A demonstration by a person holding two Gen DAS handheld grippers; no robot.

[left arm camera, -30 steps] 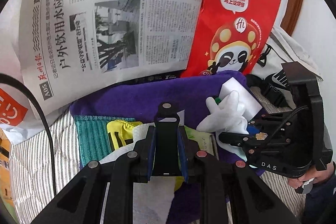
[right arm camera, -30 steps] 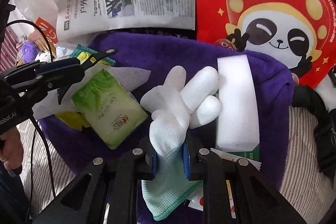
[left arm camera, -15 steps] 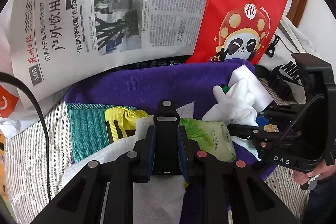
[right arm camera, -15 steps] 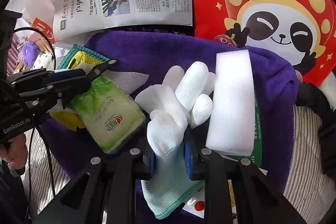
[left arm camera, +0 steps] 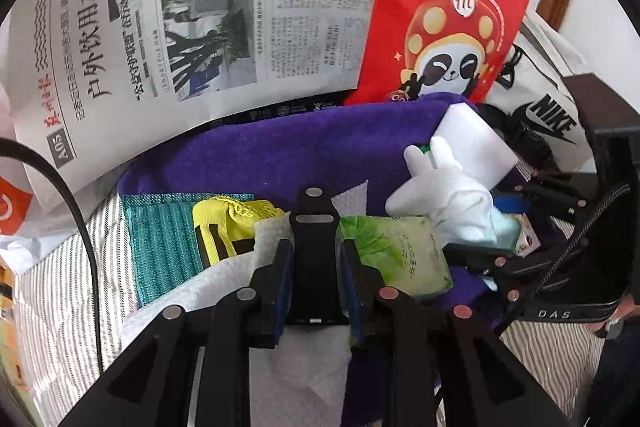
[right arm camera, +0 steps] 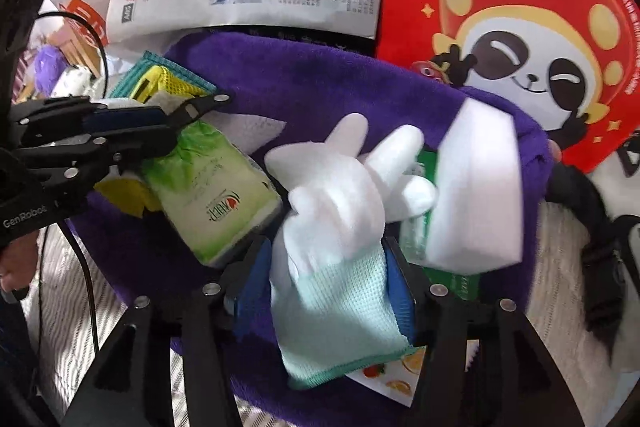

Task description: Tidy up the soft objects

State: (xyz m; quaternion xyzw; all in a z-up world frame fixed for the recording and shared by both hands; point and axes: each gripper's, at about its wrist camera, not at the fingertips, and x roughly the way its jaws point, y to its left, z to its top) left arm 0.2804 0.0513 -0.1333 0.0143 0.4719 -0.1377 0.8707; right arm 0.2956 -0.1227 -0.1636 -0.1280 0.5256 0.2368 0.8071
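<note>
A white glove (right arm camera: pixel 340 187) with a pale green cuff sits between the 2 blue-padded fingers of the right gripper (right arm camera: pixel 326 279); the pads press on the cuff from both sides, and the glove's stuffed fingers stick up and forward. It hangs over a purple towel (right arm camera: pixel 320 79) spread on a striped sheet (left arm camera: pixel 60 287). Just right of the glove, a white foam block (right arm camera: pixel 476 187) rests on the towel, touching the glove's fingertips and lying over a green packet. To the glove's left lies a green tissue pack (right arm camera: pixel 216 187). The left gripper (left arm camera: pixel 316 267) reaches in beside that pack, its 2 fingers drawn close together around its own black centre bar; whether they pinch the white paper sheet (left arm camera: pixel 224 275) beneath cannot be told. Beyond it lie a yellow mesh cloth (left arm camera: pixel 232 219) and a teal ribbed cloth (left arm camera: pixel 160 239), the yellow one partly on the teal one. Behind the towel stand a newspaper (left arm camera: pixel 200 19) and a red bag with a panda picture (left arm camera: pixel 452 15), side by side.
</note>
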